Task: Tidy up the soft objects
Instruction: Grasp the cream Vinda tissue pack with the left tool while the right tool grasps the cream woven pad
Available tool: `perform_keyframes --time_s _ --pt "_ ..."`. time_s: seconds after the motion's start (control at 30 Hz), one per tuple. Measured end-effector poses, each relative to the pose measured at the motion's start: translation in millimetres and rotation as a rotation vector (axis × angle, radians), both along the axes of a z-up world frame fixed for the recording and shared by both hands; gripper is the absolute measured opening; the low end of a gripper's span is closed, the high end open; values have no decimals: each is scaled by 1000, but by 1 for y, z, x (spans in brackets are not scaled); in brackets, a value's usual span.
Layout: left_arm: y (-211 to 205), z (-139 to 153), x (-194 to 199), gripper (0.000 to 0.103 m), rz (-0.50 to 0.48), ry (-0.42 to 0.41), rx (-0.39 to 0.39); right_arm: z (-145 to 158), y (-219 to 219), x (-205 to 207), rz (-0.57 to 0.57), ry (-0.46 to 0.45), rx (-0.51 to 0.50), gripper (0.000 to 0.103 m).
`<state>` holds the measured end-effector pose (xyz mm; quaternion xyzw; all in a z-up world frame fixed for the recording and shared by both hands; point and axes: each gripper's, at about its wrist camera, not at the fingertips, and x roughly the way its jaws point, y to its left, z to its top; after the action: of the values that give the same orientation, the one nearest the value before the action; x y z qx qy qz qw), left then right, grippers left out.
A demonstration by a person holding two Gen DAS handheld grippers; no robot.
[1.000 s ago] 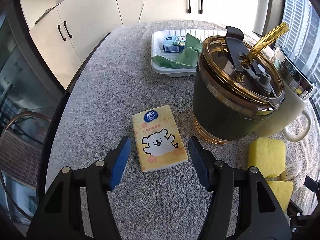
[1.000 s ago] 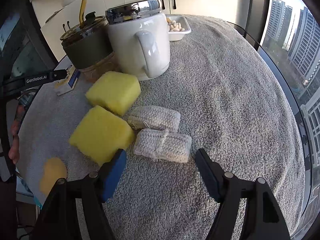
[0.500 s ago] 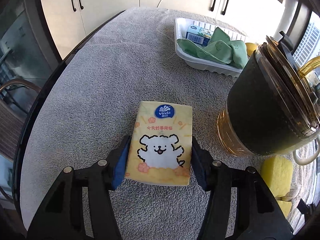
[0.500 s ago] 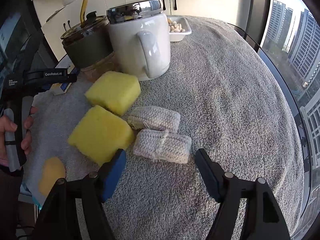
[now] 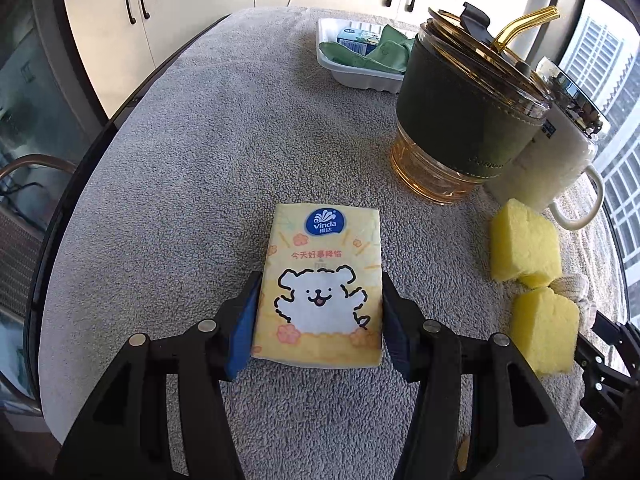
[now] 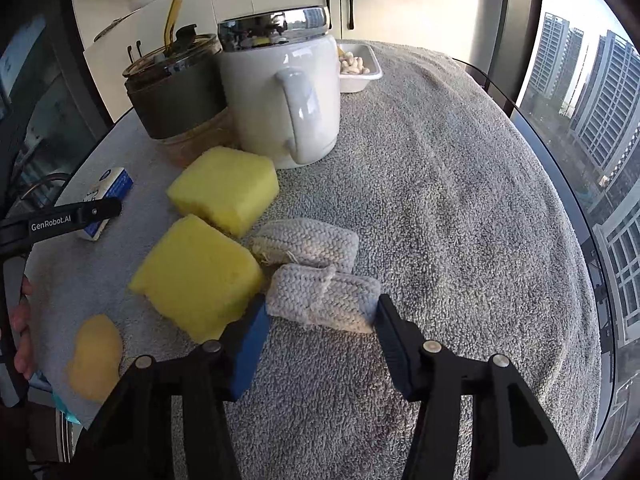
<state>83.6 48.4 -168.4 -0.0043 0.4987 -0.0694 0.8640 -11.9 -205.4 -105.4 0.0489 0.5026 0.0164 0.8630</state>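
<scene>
My left gripper (image 5: 320, 312) is shut on a yellow tissue pack (image 5: 322, 280) with a white cartoon dog; both pads press its sides. The pack looks level with the grey towel. The pack's end also shows in the right wrist view (image 6: 106, 200). My right gripper (image 6: 320, 320) has closed in around the nearer of two rolled woven cloths (image 6: 324, 298); its pads touch or nearly touch the roll's ends. The second roll (image 6: 308, 242) lies just behind. Two yellow sponges (image 6: 226, 188) (image 6: 196, 276) lie left of the rolls.
A white tray (image 5: 360, 74) at the back holds green cloths and a small tissue pack. A green-sleeved glass tumbler (image 5: 464, 120) with a straw and a white lidded mug (image 6: 284, 100) stand mid-table. A small dish of nuts (image 6: 358, 70) sits behind the mug. The table edge curves close on the left.
My left gripper moved forward over the tissue pack and closed on its sides. My right gripper moved forward and narrowed around the nearer woven roll.
</scene>
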Motion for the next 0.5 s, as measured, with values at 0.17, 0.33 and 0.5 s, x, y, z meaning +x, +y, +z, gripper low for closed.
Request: perform_keyframes --time_s 0.17,0.33,0.5 --pt "3 7 -15 51 -23 -9 -5 6 -4 -8 -13 2 5 55" --pt "14 13 -22 51 -15 -29 2 14 -15 -14 -36 1 -33 54" --pt "30 16 -17 51 20 -39 12 19 -36 -10 -89 -1 -58 54"
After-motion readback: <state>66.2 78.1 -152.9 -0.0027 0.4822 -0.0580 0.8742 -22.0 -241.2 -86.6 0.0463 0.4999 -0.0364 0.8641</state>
